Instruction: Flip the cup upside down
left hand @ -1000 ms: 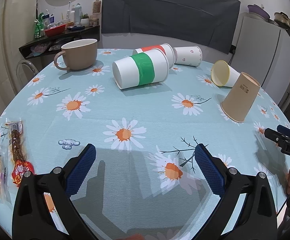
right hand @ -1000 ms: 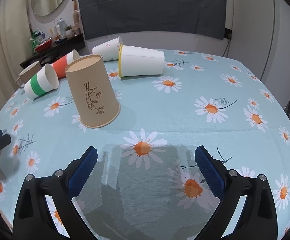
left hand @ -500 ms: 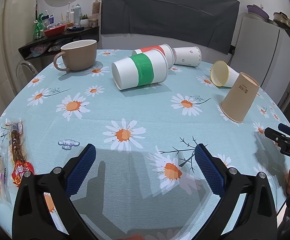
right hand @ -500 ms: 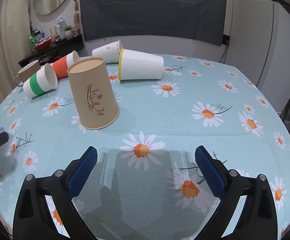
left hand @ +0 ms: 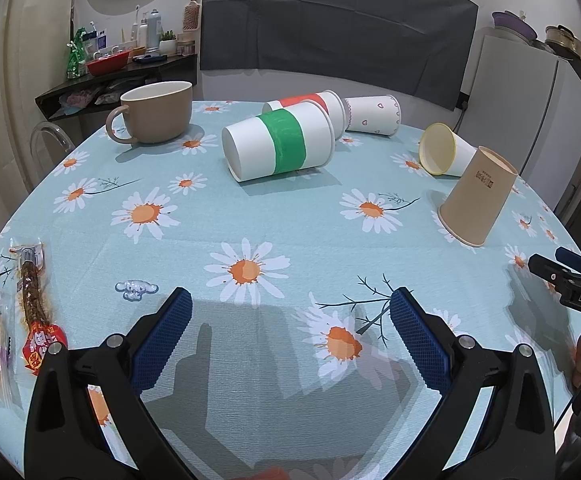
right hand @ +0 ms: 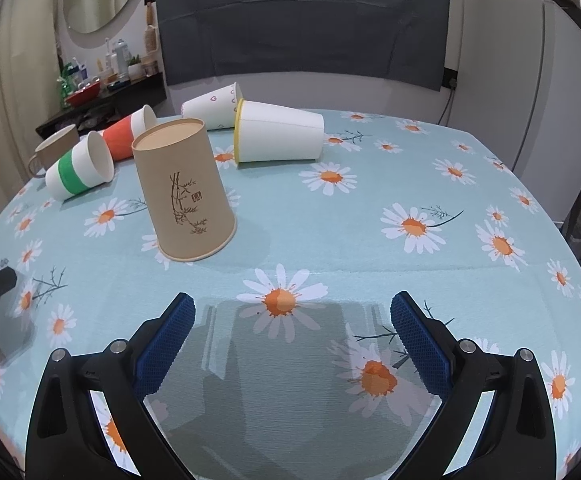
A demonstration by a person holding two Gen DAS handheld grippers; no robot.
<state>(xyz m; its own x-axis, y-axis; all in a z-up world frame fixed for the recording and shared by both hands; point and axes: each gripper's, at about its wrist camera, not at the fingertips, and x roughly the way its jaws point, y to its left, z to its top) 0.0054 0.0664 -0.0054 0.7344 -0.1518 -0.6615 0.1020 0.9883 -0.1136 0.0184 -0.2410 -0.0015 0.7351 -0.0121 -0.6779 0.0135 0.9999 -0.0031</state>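
A brown paper cup (right hand: 184,190) stands upside down on the daisy tablecloth; it also shows at the right in the left wrist view (left hand: 478,196). A green-banded cup (left hand: 280,145), a red-banded cup (left hand: 314,101), a heart-print cup (left hand: 372,114) and a yellow-rimmed cup (right hand: 278,136) lie on their sides. A tan mug (left hand: 156,114) stands upright at the far left. My left gripper (left hand: 290,330) is open and empty above the near table. My right gripper (right hand: 292,332) is open and empty, in front and right of the brown cup.
Snack packets (left hand: 30,312) lie at the table's near left edge. A chair (left hand: 46,148) stands behind the table at left, with a cluttered shelf (left hand: 114,68) beyond. A white fridge (right hand: 530,80) stands at the right. The right gripper's fingertips (left hand: 562,268) show at the left view's right edge.
The right wrist view has pulled back and risen slightly, so the brown cup sits a little farther away. The left gripper has barely moved. No cup has moved.
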